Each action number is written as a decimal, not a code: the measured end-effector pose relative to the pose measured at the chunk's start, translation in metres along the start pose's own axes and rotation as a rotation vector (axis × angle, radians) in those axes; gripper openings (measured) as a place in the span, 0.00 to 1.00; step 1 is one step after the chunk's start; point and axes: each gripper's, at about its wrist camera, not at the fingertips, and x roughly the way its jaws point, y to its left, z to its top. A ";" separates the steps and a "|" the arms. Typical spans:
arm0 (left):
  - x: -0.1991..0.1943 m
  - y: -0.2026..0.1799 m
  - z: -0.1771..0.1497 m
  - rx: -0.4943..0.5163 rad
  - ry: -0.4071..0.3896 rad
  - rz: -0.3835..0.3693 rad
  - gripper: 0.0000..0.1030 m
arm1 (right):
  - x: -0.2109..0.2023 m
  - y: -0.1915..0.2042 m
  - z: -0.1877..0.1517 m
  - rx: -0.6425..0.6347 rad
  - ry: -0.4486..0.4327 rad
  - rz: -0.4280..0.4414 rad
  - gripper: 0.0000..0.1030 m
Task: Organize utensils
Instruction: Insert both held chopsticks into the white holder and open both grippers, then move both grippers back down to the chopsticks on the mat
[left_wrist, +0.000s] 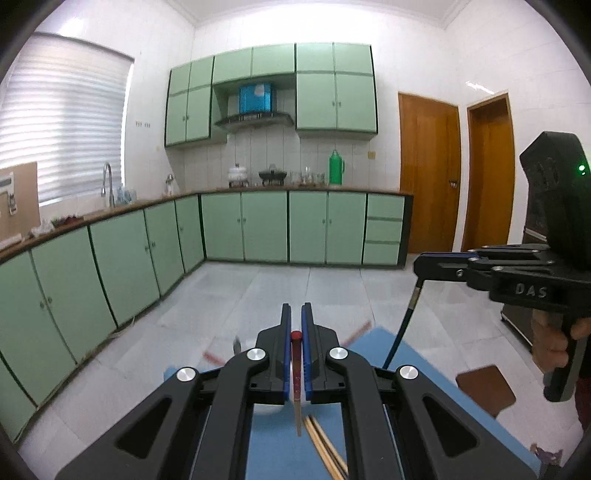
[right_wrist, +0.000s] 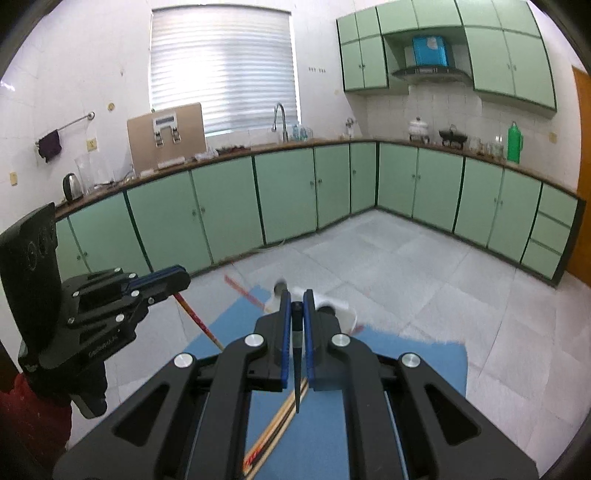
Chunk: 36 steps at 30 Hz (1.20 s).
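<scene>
My left gripper (left_wrist: 295, 321) is shut on a red-topped wooden chopstick (left_wrist: 296, 373) that hangs down between its blue pads. My right gripper (right_wrist: 296, 299) is shut on a black chopstick (right_wrist: 297, 354) that also points downward. Each gripper shows in the other view: the right one (left_wrist: 419, 264) with the black chopstick (left_wrist: 402, 325) hanging from it, the left one (right_wrist: 184, 277) with the red chopstick (right_wrist: 199, 323). Both are held above a blue mat (left_wrist: 280, 446). A pair of wooden chopsticks (left_wrist: 325, 443) lies on the mat, also in the right wrist view (right_wrist: 275, 424).
A white object (right_wrist: 340, 314) sits at the mat's far edge, partly hidden by the fingers. Green kitchen cabinets (left_wrist: 243, 225) run along the far walls under a wooden counter. Two wooden doors (left_wrist: 428, 173) stand at the right. A brown stool (left_wrist: 485, 387) is beside the mat.
</scene>
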 end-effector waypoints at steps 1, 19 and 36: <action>0.002 0.001 0.007 0.003 -0.016 0.004 0.05 | 0.000 -0.002 0.007 -0.003 -0.011 -0.006 0.06; 0.107 0.022 0.033 0.021 -0.016 0.083 0.05 | 0.085 -0.043 0.056 0.049 -0.052 -0.110 0.06; 0.084 0.025 -0.010 -0.028 0.043 0.089 0.48 | 0.059 -0.053 -0.001 0.105 -0.076 -0.208 0.80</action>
